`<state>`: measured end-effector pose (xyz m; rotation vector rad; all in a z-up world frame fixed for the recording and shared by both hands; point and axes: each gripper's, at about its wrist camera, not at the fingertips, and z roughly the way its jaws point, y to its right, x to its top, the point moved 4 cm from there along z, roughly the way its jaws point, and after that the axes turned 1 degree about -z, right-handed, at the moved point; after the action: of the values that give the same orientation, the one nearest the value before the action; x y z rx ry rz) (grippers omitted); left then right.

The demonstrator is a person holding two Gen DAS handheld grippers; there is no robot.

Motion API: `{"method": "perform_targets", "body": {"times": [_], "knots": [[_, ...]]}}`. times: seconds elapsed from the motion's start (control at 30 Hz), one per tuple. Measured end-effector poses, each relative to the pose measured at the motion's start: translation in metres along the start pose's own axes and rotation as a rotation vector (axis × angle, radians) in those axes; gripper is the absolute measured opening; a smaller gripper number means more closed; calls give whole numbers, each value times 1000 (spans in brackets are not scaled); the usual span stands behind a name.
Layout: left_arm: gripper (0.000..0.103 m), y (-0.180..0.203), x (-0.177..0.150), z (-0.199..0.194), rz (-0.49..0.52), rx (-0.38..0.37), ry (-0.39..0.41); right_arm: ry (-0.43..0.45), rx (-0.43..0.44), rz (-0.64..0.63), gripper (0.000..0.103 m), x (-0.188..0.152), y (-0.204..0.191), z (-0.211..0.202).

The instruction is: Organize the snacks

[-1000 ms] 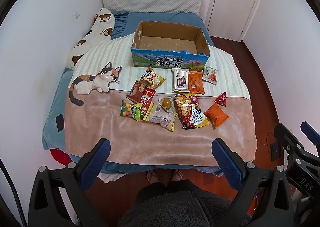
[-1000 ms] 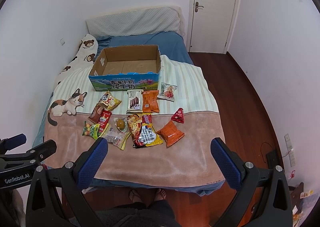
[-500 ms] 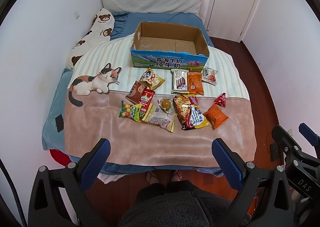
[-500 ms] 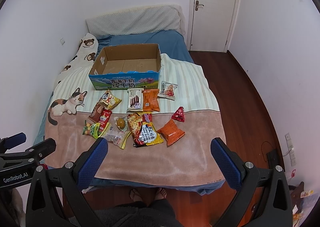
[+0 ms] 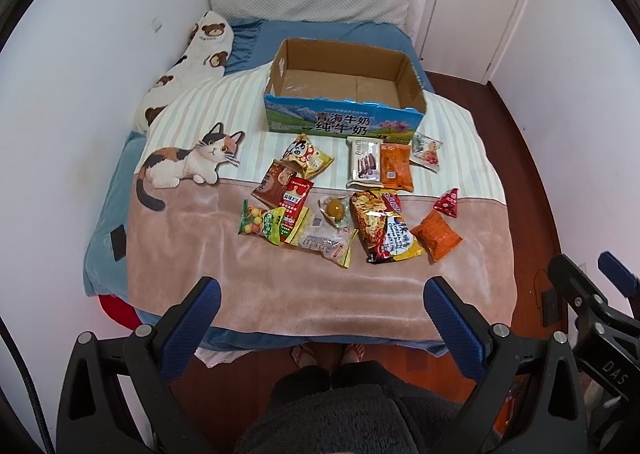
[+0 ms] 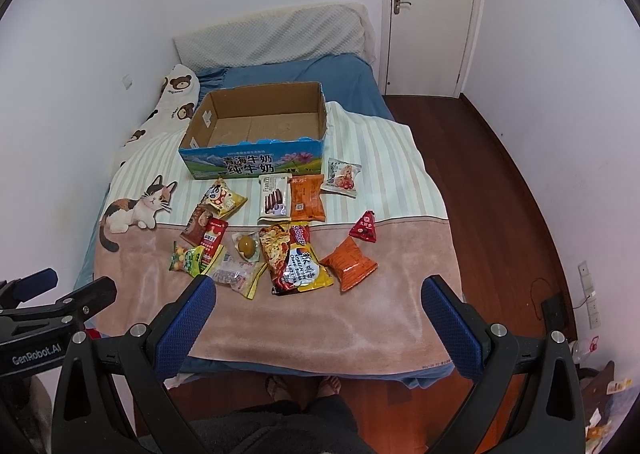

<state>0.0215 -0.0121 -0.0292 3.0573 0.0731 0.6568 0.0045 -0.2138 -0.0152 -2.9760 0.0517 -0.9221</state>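
Note:
Several snack packets lie on the bed blanket: an orange chip bag, a large noodle bag, a red triangular packet, a green candy bag and a wafer pack. An open, empty cardboard box stands behind them. My left gripper and right gripper are both open and empty, held above the bed's near edge, short of the snacks.
A cat print marks the blanket's left side. A bear pillow lies along the left wall. A door stands at the back right, with wood floor right of the bed. My feet show at the bed's foot.
Both views have shifted slightly; the snacks and box sit a little higher in view. Nothing on the bed has moved and both grippers stay open.

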Motion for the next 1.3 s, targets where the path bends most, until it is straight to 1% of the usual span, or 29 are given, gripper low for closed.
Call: {"method": "perform_targets", "body": {"times": [0.07,0.13,0.23,0.3,0.37,0.47,0.57,0.7,0.77,0.83,0.87,0.9,0.97,1.03,1.13,1.17,1.2,1.23,1.27,1.3], "knots": [[103,-5,6,20,-30,8,-22,-11,8,10,103,3,3,12],[103,-10,9,40,-59,6,-54,-45,26,21,103,5,5,31],[103,-23,11,80,-122,2,-131,-92,40,30,103,8,7,66],[103,-33,13,107,-163,19,-172,-131,50,21,103,10,6,94],[103,-42,14,136,-179,38,-206,-168,71,5,103,12,1,122],[103,-58,13,172,-189,91,-237,-232,106,-24,103,14,-11,170],[103,-70,16,202,-165,134,-266,-311,135,-65,103,15,-28,228],[103,-83,24,241,-118,162,-316,-378,173,-97,103,17,-47,286],[103,-90,30,255,-112,144,-329,-410,172,-112,103,17,-57,315],[103,-97,37,271,-83,150,-347,-444,178,-102,103,17,-63,339],[103,-98,41,279,-64,142,-353,-462,180,-98,103,16,-65,346],[103,-100,44,288,-39,135,-364,-487,188,-90,103,15,-68,362],[103,-106,43,306,-22,142,-424,-528,172,-69,103,13,-69,385],[103,-110,34,321,-49,101,-502,-559,159,-48,103,9,-70,402],[103,-114,22,335,-149,-5,-576,-619,150,18,103,-1,-68,427],[103,-115,18,338,-193,-44,-594,-636,145,38,103,-5,-69,434],[103,-115,14,342,-266,-100,-616,-659,140,48,102,-10,-70,441],[103,-114,11,344,-315,-138,-634,-672,141,46,99,-14,-72,445],[103,-112,6,347,-377,-187,-659,-679,122,26,97,-19,-75,449],[103,-108,0,352,-438,-236,-691,-679,102,6,89,-23,-76,451]]}}
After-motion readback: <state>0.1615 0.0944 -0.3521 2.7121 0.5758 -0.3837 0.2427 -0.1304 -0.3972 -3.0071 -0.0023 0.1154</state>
